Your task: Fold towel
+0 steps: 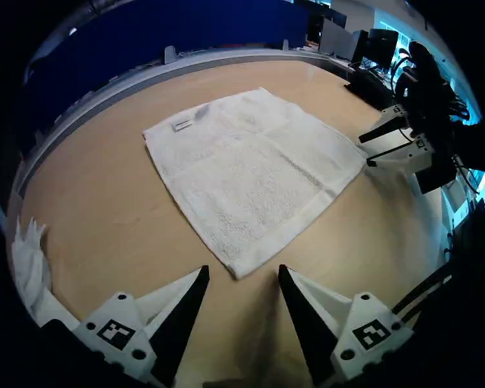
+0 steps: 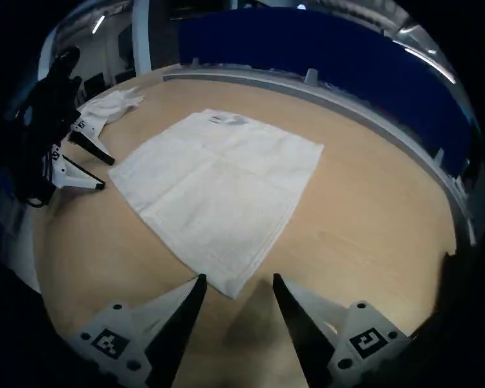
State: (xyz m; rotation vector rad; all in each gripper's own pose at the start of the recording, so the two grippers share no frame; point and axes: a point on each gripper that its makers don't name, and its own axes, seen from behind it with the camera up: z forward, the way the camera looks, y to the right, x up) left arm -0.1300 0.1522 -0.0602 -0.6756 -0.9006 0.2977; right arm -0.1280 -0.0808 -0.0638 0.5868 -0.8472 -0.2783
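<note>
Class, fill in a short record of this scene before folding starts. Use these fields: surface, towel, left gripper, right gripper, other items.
surface: wooden table
towel: white towel, spread flat, with a small tag near its far edge
left gripper: left gripper open, a towel corner just ahead of its fingers, not gripped
right gripper: right gripper open, at an adjacent corner, not gripped
other items: crumpled white cloth at the table edge; blue partition behind the table
</note>
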